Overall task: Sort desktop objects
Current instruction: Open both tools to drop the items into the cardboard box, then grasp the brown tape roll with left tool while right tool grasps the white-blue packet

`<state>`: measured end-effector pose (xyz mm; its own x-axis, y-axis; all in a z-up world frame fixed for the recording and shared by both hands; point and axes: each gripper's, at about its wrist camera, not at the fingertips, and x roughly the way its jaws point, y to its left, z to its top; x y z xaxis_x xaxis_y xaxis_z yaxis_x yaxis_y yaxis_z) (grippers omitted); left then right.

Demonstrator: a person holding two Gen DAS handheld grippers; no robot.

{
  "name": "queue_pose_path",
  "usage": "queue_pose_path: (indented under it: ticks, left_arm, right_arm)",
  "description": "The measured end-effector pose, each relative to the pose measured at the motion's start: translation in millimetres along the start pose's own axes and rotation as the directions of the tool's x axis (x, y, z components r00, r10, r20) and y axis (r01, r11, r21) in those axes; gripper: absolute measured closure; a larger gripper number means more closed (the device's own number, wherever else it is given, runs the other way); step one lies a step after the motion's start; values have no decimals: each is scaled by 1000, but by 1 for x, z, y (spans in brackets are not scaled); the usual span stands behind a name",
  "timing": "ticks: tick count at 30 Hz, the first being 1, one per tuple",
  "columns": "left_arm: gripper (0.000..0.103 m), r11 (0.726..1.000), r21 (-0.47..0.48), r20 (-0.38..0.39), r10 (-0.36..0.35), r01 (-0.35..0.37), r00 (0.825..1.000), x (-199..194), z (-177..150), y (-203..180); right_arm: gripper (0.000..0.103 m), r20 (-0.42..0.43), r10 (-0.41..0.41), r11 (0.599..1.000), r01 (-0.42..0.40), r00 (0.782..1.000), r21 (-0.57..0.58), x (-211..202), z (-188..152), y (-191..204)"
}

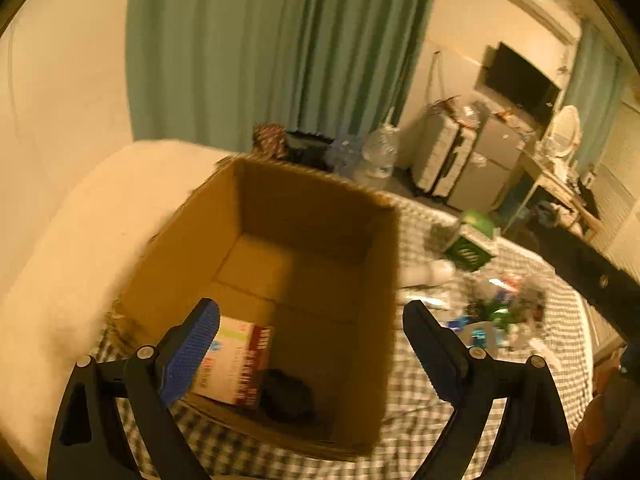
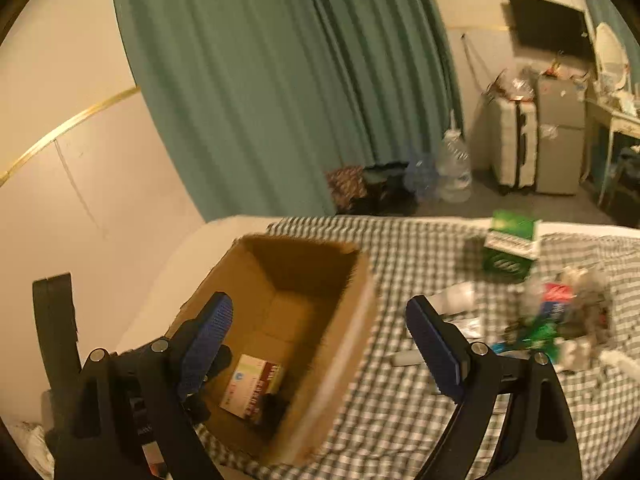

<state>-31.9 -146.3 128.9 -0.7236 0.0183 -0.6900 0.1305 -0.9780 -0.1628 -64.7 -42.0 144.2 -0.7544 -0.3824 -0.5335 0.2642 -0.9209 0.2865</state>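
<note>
An open cardboard box (image 1: 304, 200) stands on a green-checked cloth (image 1: 420, 396). On its floor lie a white and red carton (image 1: 236, 360) and a dark object (image 1: 286, 394). My left gripper (image 1: 311, 306) hangs open over the box's near side with nothing between its blue pads. In the right wrist view the same box (image 2: 348, 340) holds the carton (image 2: 252, 384) and the dark object (image 2: 272, 408). My right gripper (image 2: 319, 300) is open and empty, straddling the box's right wall. To the right, a green and white box (image 2: 510, 246) and a blurred pile of small items (image 2: 560, 312) lie on the cloth.
A white tube (image 2: 406, 358) lies on the cloth by the box. Behind hang teal curtains (image 2: 280, 100), with water bottles (image 2: 454, 172), a pale suitcase (image 2: 514, 144) and a small fridge (image 2: 560, 132) on the floor. A black bar (image 1: 580, 264) crosses the left wrist view's right side.
</note>
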Motion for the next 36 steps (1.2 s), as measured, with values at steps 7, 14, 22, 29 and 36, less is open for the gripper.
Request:
queue_pose_path:
  ticks: [7, 14, 22, 29, 36]
  left_arm:
    - [3, 990, 43, 21, -138, 137, 990, -12, -18, -94]
    - [3, 974, 65, -59, -211, 215, 976, 15, -52, -179]
    - [3, 969, 155, -169, -164, 191, 972, 78, -90, -224]
    - [3, 957, 219, -268, -129, 191, 955, 139, -118, -241]
    - [3, 967, 237, -300, -22, 97, 954, 199, -124, -248]
  right_arm:
    - [14, 49, -184, 982, 181, 982, 49, -86, -28, -85]
    - [14, 43, -387, 901, 367, 921, 232, -155, -59, -197]
    - [14, -18, -389, 868, 373, 921, 326, -143, -87, -259]
    - [14, -94, -339, 877, 351, 936, 327, -97, -104, -271]
    - [14, -105, -378, 890, 392, 920, 232, -53, -84, -291]
